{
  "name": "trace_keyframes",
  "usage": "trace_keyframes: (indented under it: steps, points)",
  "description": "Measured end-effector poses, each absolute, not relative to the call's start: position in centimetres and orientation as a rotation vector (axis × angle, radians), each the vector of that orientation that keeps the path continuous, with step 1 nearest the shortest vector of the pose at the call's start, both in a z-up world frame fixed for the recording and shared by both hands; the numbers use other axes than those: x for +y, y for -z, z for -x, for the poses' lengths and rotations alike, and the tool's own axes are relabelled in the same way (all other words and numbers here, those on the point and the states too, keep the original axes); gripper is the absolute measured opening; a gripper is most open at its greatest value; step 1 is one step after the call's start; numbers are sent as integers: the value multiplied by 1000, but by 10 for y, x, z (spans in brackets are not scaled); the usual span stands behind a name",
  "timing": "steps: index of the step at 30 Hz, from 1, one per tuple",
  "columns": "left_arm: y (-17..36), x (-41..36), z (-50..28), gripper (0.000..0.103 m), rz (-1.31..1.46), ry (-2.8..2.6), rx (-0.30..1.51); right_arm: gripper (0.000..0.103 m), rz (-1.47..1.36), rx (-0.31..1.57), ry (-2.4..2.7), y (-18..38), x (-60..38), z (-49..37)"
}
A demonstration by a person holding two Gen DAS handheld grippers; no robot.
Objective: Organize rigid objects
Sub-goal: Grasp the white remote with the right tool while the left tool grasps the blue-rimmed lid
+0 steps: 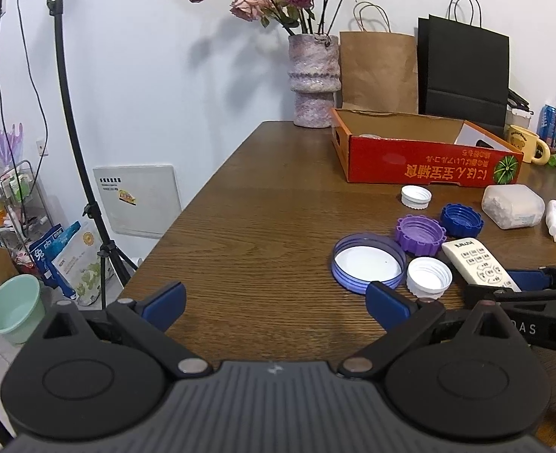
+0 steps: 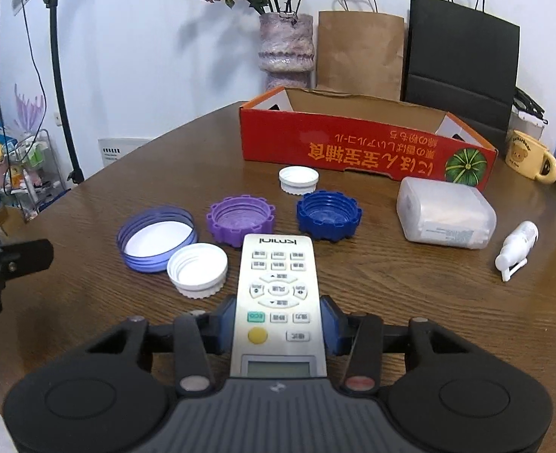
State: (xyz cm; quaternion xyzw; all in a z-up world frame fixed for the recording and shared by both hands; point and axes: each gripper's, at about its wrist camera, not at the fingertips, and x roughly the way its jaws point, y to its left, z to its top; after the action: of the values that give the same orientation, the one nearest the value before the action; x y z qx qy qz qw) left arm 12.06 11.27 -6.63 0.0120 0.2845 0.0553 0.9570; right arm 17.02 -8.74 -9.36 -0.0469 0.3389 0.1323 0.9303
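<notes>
Caps [image 2: 197,268], five; remote [image 2: 278,290], one; box [image 2: 353,147], one.

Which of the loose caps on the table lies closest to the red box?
The small white ribbed plastic cap, lying open side up just in front of the red cardboard box. The other caps lie nearer the camera, around the remote.

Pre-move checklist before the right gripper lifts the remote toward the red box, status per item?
1. Right gripper shut on white remote control, blue pads on both long edges: ok.
2. Remote centred between the fingers, not skewed: ok.
3. Remote's far end close to ribbed purple plastic cap; contact: cannot tell.
4. Left gripper open, holding nothing, off to the side: ok.
5. Red cardboard box open on top, room inside: ok.
6. Path to box passes over small white cap and dark blue cap; clearance: cannot tell.
</notes>
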Motion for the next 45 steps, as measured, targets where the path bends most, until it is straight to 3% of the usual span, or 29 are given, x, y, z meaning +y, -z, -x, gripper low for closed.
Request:
trace_keyframes:
  steps: [45]
  points:
    - [102,63,-216,103,-132,-2,700,45,75,618,-194,84,-122,-184]
